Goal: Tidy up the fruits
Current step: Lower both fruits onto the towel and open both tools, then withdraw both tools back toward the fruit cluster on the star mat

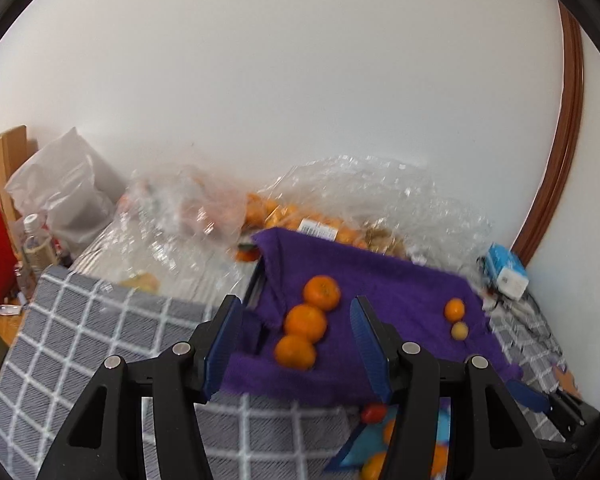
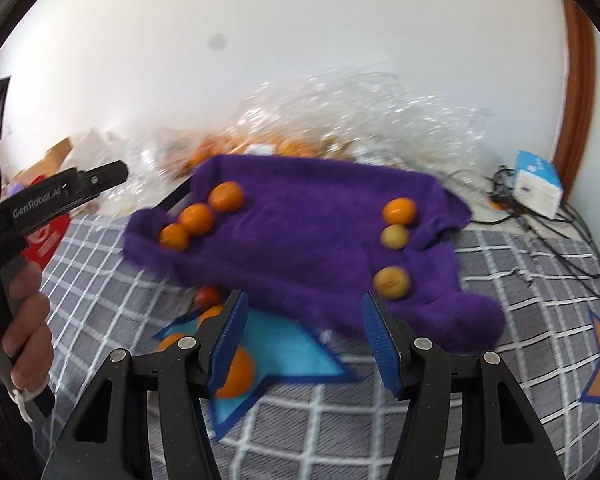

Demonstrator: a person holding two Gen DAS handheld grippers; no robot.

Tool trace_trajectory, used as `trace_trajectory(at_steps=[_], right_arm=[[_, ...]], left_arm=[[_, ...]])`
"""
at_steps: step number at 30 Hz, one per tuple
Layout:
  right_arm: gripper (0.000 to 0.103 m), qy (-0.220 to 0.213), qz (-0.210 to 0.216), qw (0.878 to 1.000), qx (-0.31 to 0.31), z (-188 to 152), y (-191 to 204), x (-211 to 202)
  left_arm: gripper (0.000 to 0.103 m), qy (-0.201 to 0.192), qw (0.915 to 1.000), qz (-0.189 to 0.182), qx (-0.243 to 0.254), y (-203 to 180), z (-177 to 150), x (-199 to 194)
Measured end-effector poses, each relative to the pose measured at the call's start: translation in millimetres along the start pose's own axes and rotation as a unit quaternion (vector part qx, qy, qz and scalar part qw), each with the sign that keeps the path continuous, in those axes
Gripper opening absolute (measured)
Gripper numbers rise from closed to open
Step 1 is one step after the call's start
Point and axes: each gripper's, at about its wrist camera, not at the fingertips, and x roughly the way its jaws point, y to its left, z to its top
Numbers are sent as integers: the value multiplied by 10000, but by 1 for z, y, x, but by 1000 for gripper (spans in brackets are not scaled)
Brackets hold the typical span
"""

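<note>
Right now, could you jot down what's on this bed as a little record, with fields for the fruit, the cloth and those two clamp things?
Surface: grey checked blanket
Cloth: purple towel spread on the blanket
Row on towel, left side: three oranges
Row on towel, right side: three smaller fruits, one orange, two yellowish
Off the towel: orange and small red fruit by a blue star patch
Behind: clear plastic bags holding more oranges
Left hand-held gripper: open, empty
Right hand-held gripper: open, empty

Checked bedspread [image 2: 500, 280], purple towel [image 2: 300, 232], perhaps tomato [image 2: 207, 295]
</note>
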Motion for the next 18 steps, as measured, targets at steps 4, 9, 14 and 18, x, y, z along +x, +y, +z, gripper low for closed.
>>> trace_trajectory(at_steps=[4, 9, 14, 18], right_arm=[[59, 122, 392, 9991, -123, -13, 15, 4], [58, 463, 525, 9973, -212, -27, 27, 21], [57, 538, 676, 9958, -287, -33, 32, 29], [44, 691, 805, 9939, -306, -37, 33, 33]], left_arm=[[54, 71, 9997, 210, 130, 15, -19, -16], [54, 449, 9988, 162, -122, 35, -44, -15], [54, 809, 9963, 279, 61, 35, -68, -10], [54, 1003, 9935, 456, 278, 32, -85, -6]])
